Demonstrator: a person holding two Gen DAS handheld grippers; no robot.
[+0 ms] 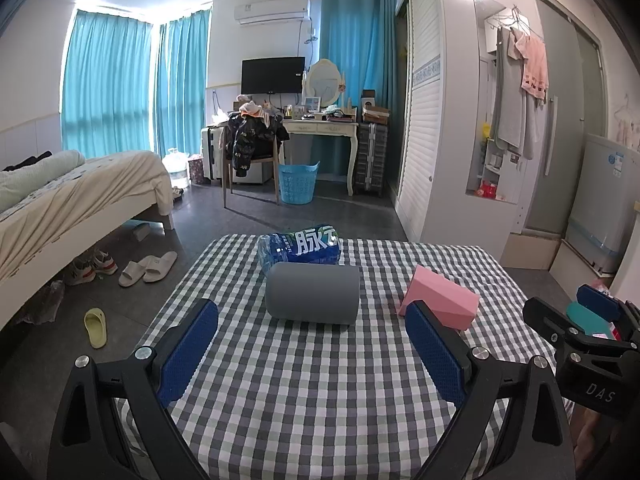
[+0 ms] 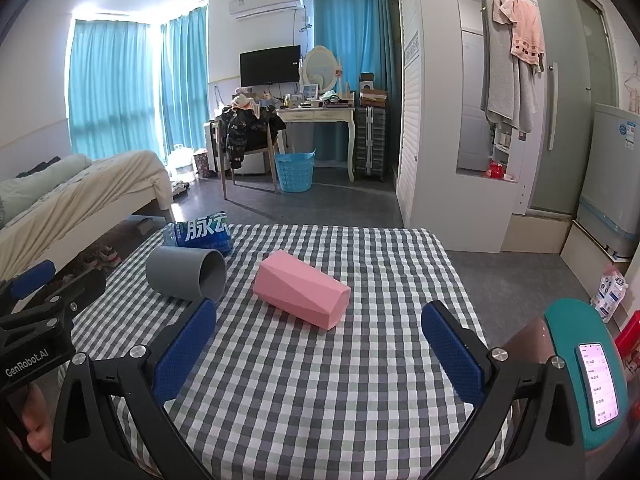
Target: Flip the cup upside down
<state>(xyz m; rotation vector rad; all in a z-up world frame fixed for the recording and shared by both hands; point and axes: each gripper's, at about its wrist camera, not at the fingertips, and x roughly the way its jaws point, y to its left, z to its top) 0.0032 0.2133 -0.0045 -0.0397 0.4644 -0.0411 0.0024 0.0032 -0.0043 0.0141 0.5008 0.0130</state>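
Observation:
A grey cup [image 1: 313, 293] lies on its side in the middle of the checked tablecloth [image 1: 312, 380]; in the right wrist view the grey cup [image 2: 186, 276] shows its open mouth toward the right. A pink faceted cup [image 1: 440, 298] also lies on its side, to the right of the grey one; in the right wrist view the pink cup [image 2: 302, 294] rests just ahead of the fingers. My left gripper [image 1: 312, 354] is open and empty, short of the grey cup. My right gripper [image 2: 320, 354] is open and empty, short of the pink cup.
A blue-labelled plastic bottle [image 1: 299, 247] lies at the table's far edge behind the grey cup. A phone on a teal stand [image 2: 596, 380] sits at the right. A bed [image 1: 72, 200] and slippers [image 1: 148, 268] are on the left, a wardrobe [image 1: 424, 120] on the right.

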